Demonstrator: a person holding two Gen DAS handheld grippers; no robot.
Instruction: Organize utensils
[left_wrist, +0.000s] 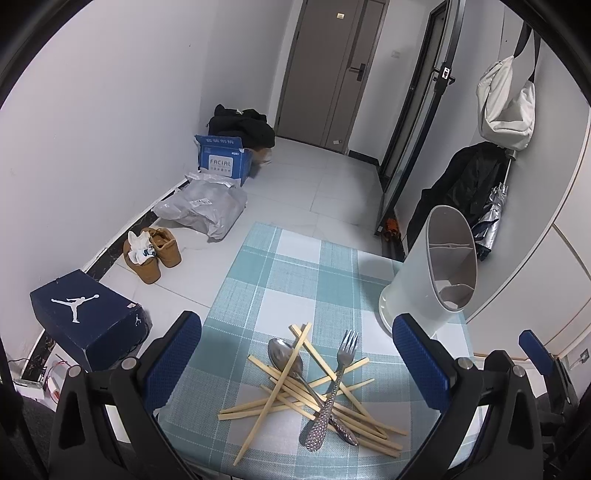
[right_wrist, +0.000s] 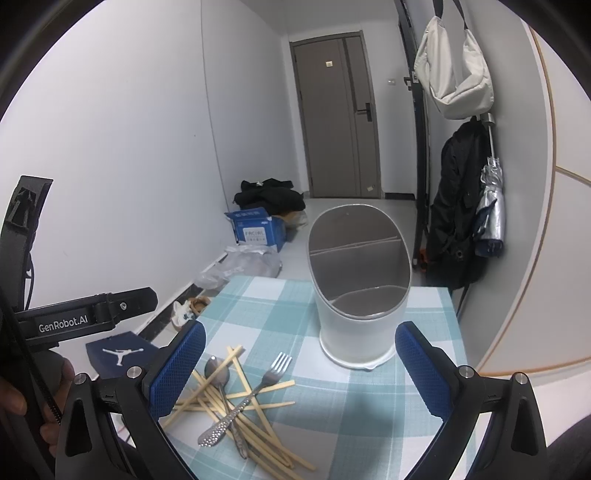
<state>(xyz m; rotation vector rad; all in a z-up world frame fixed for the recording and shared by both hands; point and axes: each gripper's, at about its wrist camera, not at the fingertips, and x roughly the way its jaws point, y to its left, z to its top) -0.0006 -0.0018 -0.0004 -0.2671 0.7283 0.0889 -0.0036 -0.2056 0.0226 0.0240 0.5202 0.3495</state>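
Observation:
A pile of several wooden chopsticks (left_wrist: 291, 391) lies on the teal checked tablecloth (left_wrist: 295, 273), with a metal spoon (left_wrist: 286, 356) and a metal fork (left_wrist: 341, 363) on top. The pile also shows in the right wrist view: chopsticks (right_wrist: 258, 417), spoon (right_wrist: 218, 371), fork (right_wrist: 273, 369). A white utensil holder (left_wrist: 428, 280) with divided compartments stands upright at the right; it is empty in the right wrist view (right_wrist: 354, 325). My left gripper (left_wrist: 297, 365) is open above the pile. My right gripper (right_wrist: 301, 369) is open, between pile and holder.
The table edge drops to a tiled floor at the left. A dark shoebox (left_wrist: 88, 314), brown boots (left_wrist: 155, 254), a grey bag (left_wrist: 203, 206) and a blue carton (left_wrist: 221, 158) sit by the wall. A coat (right_wrist: 458, 206) and white bag (right_wrist: 454, 66) hang at right.

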